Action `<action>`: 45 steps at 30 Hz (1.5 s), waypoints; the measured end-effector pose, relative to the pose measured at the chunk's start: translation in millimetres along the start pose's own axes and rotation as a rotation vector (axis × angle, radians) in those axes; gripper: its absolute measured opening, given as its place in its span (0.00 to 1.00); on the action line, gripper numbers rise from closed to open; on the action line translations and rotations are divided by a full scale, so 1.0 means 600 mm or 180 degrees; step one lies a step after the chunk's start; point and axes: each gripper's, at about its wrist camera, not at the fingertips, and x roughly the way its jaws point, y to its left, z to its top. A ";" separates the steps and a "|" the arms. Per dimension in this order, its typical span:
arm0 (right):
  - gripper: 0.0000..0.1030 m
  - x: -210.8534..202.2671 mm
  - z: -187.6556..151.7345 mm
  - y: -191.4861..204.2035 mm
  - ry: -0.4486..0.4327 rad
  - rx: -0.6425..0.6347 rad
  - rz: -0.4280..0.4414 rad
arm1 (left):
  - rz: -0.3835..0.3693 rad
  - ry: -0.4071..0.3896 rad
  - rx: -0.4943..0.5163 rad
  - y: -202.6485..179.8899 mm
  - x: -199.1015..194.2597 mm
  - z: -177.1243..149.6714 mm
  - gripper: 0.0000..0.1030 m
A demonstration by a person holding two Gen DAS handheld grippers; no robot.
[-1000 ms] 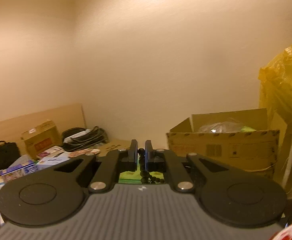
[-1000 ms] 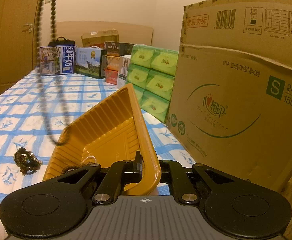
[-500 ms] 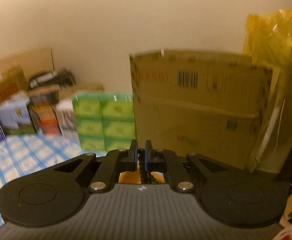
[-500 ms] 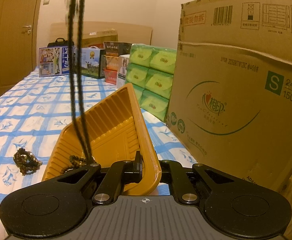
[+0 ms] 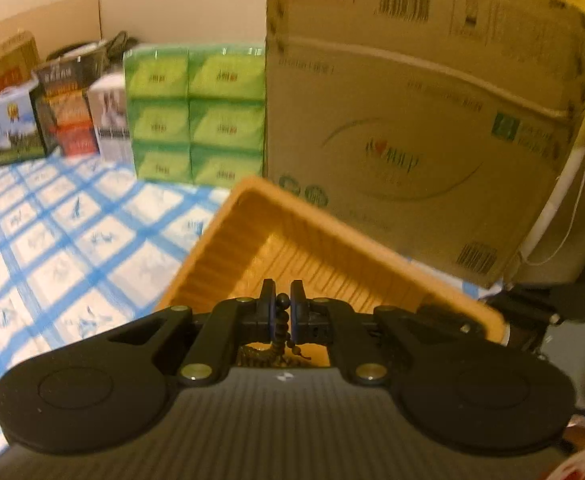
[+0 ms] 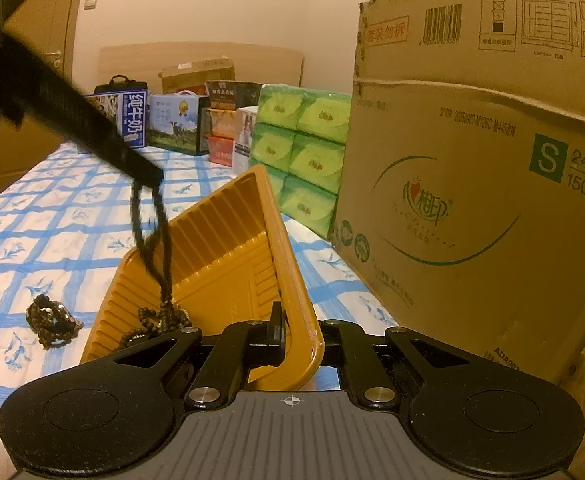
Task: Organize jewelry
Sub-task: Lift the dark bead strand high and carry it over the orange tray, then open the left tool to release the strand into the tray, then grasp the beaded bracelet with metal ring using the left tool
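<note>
Left gripper (image 5: pixel 282 306): black two-finger tool, jaws pinched on a long strand of dark brown beads (image 6: pixel 154 236); strand hangs from the fingertips at left of centre in the right wrist view, its lower end coiled on the floor of the tray.

Right gripper (image 6: pixel 288 330): black two-finger tool, jaws clamped on the near rim of an orange ribbed plastic tray (image 6: pixel 228 256); tray tilted, far corner raised.

Second cluster of dark beads (image 6: pixel 52 320): lower left of the right wrist view, on the blue-and-white checked cloth (image 6: pixel 52 216), just beside the tray, apart from it.

Stack of green tissue packs (image 6: pixel 304 160): centre, behind the tray.

Large brown cardboard carton (image 6: pixel 472 200): right, beside the tissue packs.
</note>
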 end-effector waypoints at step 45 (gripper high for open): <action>0.06 0.004 -0.010 -0.008 0.0075 0.0017 -0.0038 | 0.1645 -0.0182 -0.1250 0.170 -0.193 -0.311 0.36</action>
